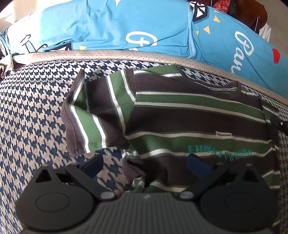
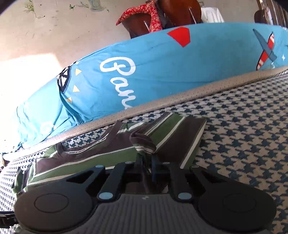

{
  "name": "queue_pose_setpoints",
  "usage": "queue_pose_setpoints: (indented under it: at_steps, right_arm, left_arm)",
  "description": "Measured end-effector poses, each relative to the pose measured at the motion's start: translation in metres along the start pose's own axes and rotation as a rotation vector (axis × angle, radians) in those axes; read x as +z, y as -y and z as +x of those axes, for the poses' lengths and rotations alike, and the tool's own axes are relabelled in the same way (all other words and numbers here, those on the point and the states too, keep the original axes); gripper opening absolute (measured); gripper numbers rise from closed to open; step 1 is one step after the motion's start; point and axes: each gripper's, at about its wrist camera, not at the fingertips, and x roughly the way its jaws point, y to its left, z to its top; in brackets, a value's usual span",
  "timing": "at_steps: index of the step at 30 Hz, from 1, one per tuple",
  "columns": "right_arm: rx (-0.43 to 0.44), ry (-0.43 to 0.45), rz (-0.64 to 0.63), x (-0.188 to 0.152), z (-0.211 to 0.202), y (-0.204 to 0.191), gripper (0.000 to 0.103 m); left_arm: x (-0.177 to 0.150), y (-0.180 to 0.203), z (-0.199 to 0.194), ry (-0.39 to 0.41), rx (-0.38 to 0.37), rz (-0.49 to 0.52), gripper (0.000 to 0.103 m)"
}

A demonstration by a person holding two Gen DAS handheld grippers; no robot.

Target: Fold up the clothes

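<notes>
Striped T-shirt (image 1: 180, 115), brown/green/white bands, lay spread on the houndstooth mattress (image 1: 36, 111), close to the mattress's far edge where a beige dotted border strip (image 1: 126, 54) ran. Neckline (image 1: 225, 88) sat toward the far edge. Small white label (image 1: 224, 134) and teal lettering (image 1: 219, 152) showed on the chest. One sleeve (image 1: 86, 115) was splayed out flat to the side, cuff toward the near edge. Hem area nearest the left wrist camera was bunched into a wrinkle (image 1: 138, 172).

Left gripper (image 1: 144, 162) hovered over that bunched fabric, jaws wide apart, blue pads either side, nothing clamped; one pad over bare mattress, the other over the shirt body.

Right gripper (image 2: 146, 162) was at the other sleeve (image 2: 144, 142), jaws narrowed tight onto a fold of the striped fabric, the pinched cloth rising in a rolled lump just ahead of the fingers. Shirt in that view ran along the far edge, collar (image 2: 86, 145) to one side of the gripper.

Beyond the border strip: blue printed bedding (image 1: 126, 23) with white script, yellow triangles, red shape, piled against the mattress's far edge. Behind that, a beige wall (image 2: 54, 27), a brown wooden piece (image 2: 180, 10) and a red patterned cloth (image 2: 142, 12), blurred
</notes>
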Motion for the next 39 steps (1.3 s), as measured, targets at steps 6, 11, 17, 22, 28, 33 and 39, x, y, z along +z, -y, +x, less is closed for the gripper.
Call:
queue_pose_setpoints:
  at_steps: [6, 11, 17, 22, 28, 33, 39]
  right_arm:
    - [-0.088, 0.049, 0.022, 0.008, -0.020, 0.006, 0.010]
    - [-0.195, 0.069, 0.050, 0.008, -0.043, 0.025, 0.010]
    - [-0.294, 0.005, 0.092, -0.005, -0.068, 0.054, 0.009]
    - [-0.346, -0.041, 0.156, -0.011, -0.073, 0.074, 0.010]
    - [-0.412, -0.093, 0.233, -0.019, -0.078, 0.096, 0.018]
    - [-0.370, -0.057, 0.208, -0.012, -0.074, 0.094, 0.019]
    - [-0.293, -0.032, 0.194, -0.004, -0.063, 0.084, 0.027]
  left_arm:
    - [0.000, 0.002, -0.002, 0.002, -0.005, 0.004, 0.103]
    - [0.000, 0.005, -0.002, 0.001, -0.007, 0.014, 0.103]
    - [-0.002, 0.006, -0.003, 0.002, -0.002, 0.019, 0.103]
    - [-0.004, 0.003, -0.004, 0.001, 0.002, 0.012, 0.103]
    - [-0.003, -0.004, -0.006, 0.006, 0.004, -0.015, 0.103]
    - [0.004, -0.009, -0.004, 0.015, 0.018, -0.037, 0.103]
    - [0.009, -0.016, 0.000, 0.017, 0.037, -0.065, 0.103]
